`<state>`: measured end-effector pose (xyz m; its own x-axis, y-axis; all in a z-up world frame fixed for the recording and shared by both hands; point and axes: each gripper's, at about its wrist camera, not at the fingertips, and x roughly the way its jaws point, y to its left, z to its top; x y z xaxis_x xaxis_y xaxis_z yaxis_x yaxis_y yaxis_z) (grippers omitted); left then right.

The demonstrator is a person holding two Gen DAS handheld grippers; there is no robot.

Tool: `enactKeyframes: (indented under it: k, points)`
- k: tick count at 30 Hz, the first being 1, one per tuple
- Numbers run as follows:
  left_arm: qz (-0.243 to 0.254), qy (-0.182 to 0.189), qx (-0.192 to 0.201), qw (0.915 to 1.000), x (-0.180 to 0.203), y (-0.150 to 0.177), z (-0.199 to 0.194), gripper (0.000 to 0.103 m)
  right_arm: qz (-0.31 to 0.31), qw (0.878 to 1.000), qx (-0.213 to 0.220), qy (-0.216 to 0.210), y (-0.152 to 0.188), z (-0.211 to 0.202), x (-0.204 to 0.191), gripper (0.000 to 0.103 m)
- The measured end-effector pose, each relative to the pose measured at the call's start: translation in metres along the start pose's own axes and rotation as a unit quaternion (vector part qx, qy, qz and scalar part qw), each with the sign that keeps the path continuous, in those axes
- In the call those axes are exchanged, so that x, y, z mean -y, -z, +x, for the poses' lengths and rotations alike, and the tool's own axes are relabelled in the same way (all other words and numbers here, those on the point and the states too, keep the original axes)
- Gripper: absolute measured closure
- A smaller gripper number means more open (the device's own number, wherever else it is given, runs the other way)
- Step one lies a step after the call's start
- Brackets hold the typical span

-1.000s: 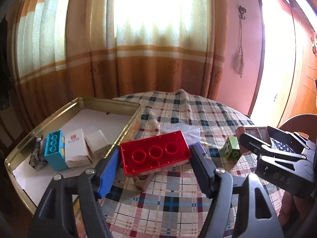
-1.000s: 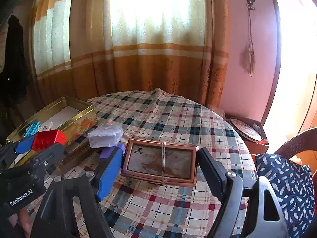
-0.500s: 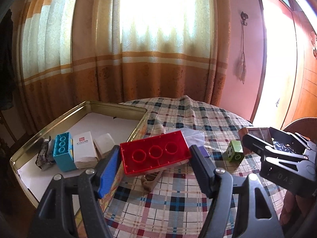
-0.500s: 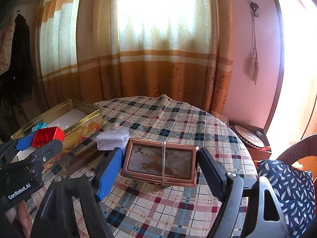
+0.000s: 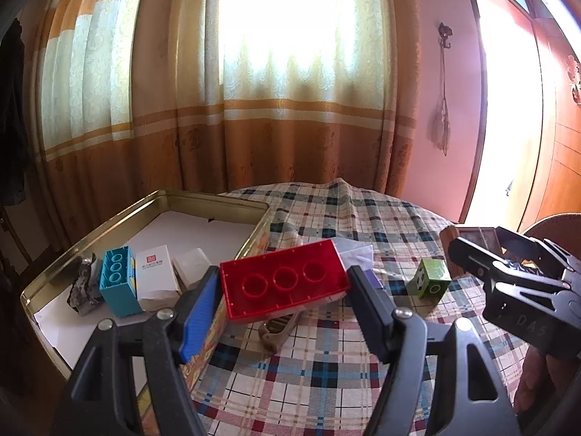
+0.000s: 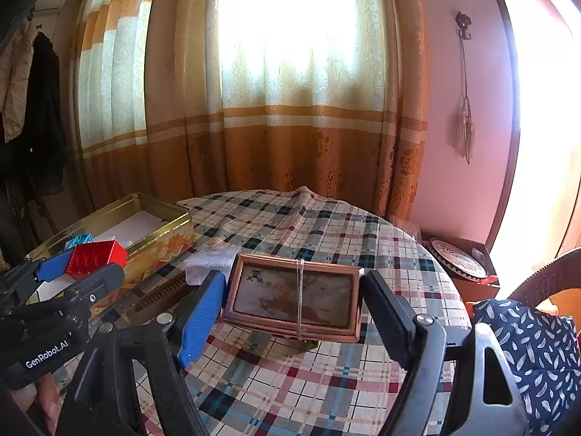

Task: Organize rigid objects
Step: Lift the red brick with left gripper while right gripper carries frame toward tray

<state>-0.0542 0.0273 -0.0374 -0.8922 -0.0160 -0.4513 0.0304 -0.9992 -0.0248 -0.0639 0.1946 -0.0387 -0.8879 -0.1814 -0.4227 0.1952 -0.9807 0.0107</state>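
The left gripper [image 5: 283,290] is clamped on a red building brick [image 5: 285,283], one finger pressing each short end, its hollow underside with three round sockets facing the camera. It hangs above the near right wall of a gold tin box [image 5: 218,201], over the line where the box meets the checked tablecloth [image 5: 326,370]. Inside the box, at the left end, a teal brick [image 5: 118,281] stands beside a white carton [image 5: 158,278] with a small red label too small to read, a pale block [image 5: 190,263] and a crumpled grey lump [image 5: 85,289]; the far part of the white-lined floor is bare. Below the red brick a tan clip-like piece [image 5: 277,330] lies on the cloth, and a green cube [image 5: 428,283] sits well to the right.

The right gripper [image 6: 292,296] is closed on a copper-framed plaque [image 6: 294,296], held lengthwise between its fingers above the cloth, with a thin band around its middle and a few dark characters at its upper left that I cannot read. Just beyond it lie a clear plastic case [image 6: 208,263] and a dark comb-like strip [image 6: 163,290]. The left tool body in this view reads "GenRobot.AI".

The round table ends before orange-and-cream curtains [image 6: 290,109]; a pink wall [image 6: 454,145] stands to the right, and a box with a printed round lid [image 6: 457,258] sits beyond the table's edge.
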Motion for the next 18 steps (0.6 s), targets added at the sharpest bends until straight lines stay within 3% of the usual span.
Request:
enactKeyframes:
  k: [18]
  points:
    - [-0.003, 0.0, 0.021, 0.9998, -0.002, 0.002, -0.007, 0.033, 0.005, 0.999, 0.04, -0.003, -0.001, -0.013, -0.001, 0.024]
